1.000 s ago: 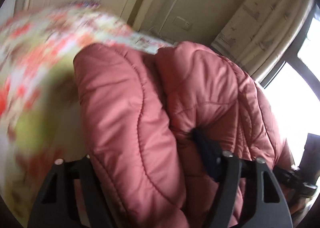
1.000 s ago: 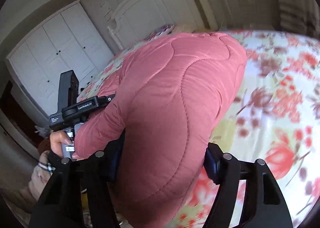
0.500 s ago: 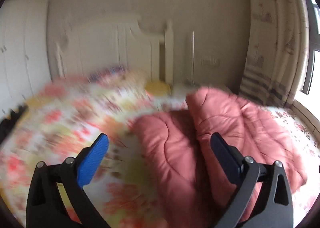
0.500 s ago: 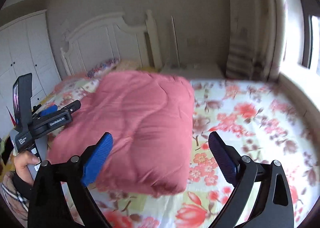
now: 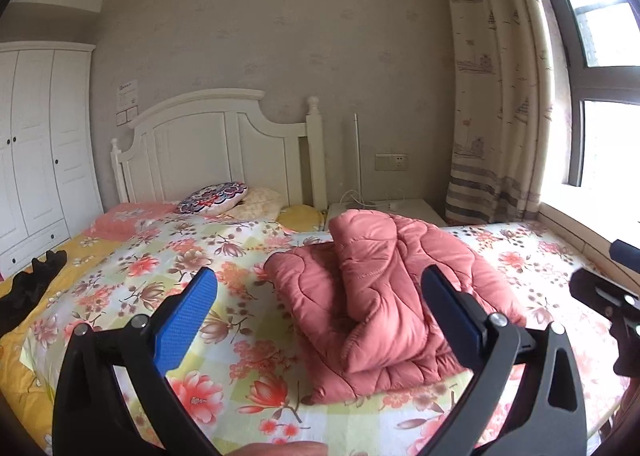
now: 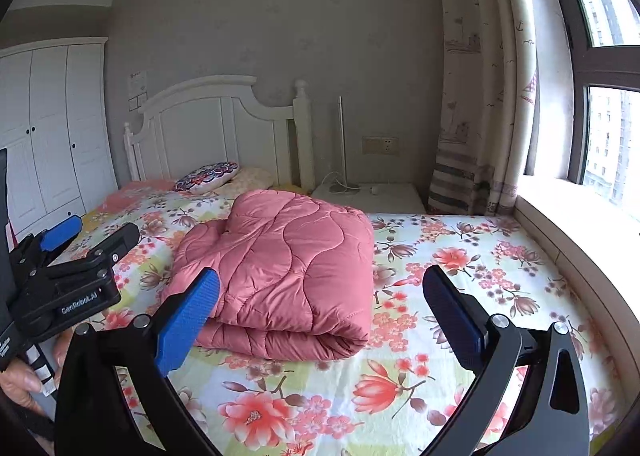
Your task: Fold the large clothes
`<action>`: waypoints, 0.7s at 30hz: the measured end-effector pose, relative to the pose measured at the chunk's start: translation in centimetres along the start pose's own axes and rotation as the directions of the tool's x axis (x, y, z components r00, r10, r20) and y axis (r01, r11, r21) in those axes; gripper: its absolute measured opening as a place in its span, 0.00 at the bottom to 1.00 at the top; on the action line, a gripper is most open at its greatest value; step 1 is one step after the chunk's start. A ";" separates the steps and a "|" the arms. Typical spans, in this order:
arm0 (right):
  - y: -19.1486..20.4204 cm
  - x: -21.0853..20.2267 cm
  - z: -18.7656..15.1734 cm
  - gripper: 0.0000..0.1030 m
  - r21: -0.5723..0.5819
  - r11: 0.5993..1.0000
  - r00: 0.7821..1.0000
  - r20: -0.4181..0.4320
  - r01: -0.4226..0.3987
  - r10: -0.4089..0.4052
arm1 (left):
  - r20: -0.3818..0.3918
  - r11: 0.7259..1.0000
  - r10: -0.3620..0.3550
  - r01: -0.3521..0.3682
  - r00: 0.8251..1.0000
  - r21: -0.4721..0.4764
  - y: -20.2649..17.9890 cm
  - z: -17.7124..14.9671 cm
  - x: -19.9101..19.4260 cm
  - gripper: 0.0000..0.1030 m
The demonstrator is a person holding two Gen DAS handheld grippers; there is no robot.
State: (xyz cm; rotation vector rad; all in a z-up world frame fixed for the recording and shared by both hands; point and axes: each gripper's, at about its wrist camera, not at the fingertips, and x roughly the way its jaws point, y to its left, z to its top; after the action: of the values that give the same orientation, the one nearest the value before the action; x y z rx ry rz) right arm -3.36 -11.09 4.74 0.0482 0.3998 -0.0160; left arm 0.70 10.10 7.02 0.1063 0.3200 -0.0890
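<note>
Both of your grippers have let go of the folded pink quilted padded coat (image 6: 280,276) and pulled back from it since a second ago. Your left gripper (image 5: 320,320) now stands wide with nothing between its blue pads. Your right gripper (image 6: 320,316) is opening the last bit, also with nothing between its pads. That coat lies folded in a thick bundle on the floral-sheeted bed (image 6: 460,268), ahead of both grippers, below the white wooden headboard (image 6: 208,124).

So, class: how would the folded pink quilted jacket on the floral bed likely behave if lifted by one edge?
The folded pink quilted jacket looks puffy and soft, so probably floppy and light for its bulk. Its loose layers would likely unfold. The sheen suggests slippery fabric.
</note>
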 end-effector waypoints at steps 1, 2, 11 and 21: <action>0.0 0.0 0.0 0.95 0.003 1.000 1.000 -0.003 -0.002 0.002 | -0.001 1.000 -0.003 0.003 1.000 -0.003 0.2 -0.1 -0.1 0.98; 0.0 -0.1 0.1 0.95 0.006 1.000 1.000 -0.002 -0.004 0.004 | -0.001 1.000 -0.007 0.007 1.000 -0.008 0.2 -0.1 -0.2 0.98; 0.5 -0.1 0.0 0.95 0.003 1.000 1.000 -0.008 -0.008 0.008 | -0.004 0.999 -0.030 0.030 1.000 -0.018 0.4 -0.3 -0.4 0.98; 1.2 0.3 -0.2 0.95 -0.015 1.000 1.000 -0.024 -0.019 0.019 | -0.006 0.999 -0.033 0.033 0.999 -0.019 0.5 -0.3 -0.5 0.98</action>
State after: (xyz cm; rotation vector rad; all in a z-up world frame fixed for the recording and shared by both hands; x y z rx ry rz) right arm -3.10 -9.83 4.46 0.0371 0.4238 0.0066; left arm 0.19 10.65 6.91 0.0825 0.3292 -0.1186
